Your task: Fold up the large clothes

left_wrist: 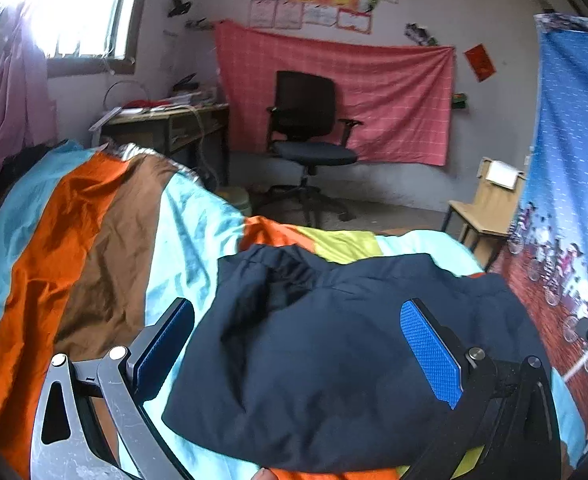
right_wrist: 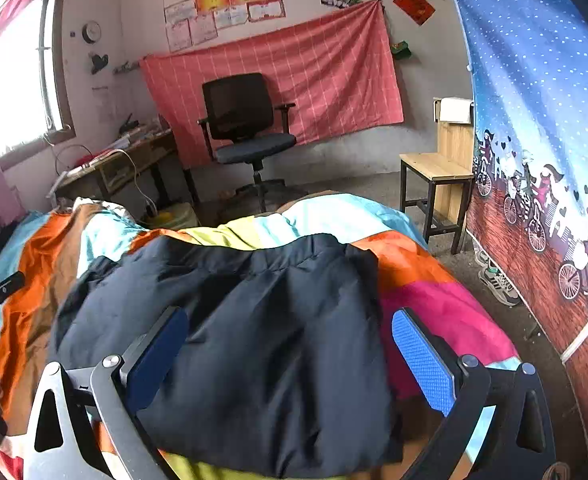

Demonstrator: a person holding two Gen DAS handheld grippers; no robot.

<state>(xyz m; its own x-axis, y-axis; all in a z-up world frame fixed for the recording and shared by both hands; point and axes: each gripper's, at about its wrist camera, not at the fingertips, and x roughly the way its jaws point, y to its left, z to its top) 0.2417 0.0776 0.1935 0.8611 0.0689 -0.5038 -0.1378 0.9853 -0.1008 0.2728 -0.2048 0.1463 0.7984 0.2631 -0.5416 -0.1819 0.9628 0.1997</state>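
A dark navy padded jacket (left_wrist: 325, 352) lies folded into a compact bundle on a bed with a striped, multicoloured cover (left_wrist: 94, 248). It also shows in the right wrist view (right_wrist: 262, 340), on the same cover (right_wrist: 433, 280). My left gripper (left_wrist: 297, 344) is open and empty above the jacket, its blue pads spread wide over it. My right gripper (right_wrist: 290, 352) is open and empty too, hovering over the jacket's near half. Neither gripper holds any cloth.
A black office chair (left_wrist: 309, 136) stands beyond the bed before a red checked cloth (left_wrist: 373, 92) on the wall. A cluttered desk (left_wrist: 166, 120) sits under the window. A wooden stool (right_wrist: 437, 176) and a blue printed curtain (right_wrist: 541, 140) are at the right.
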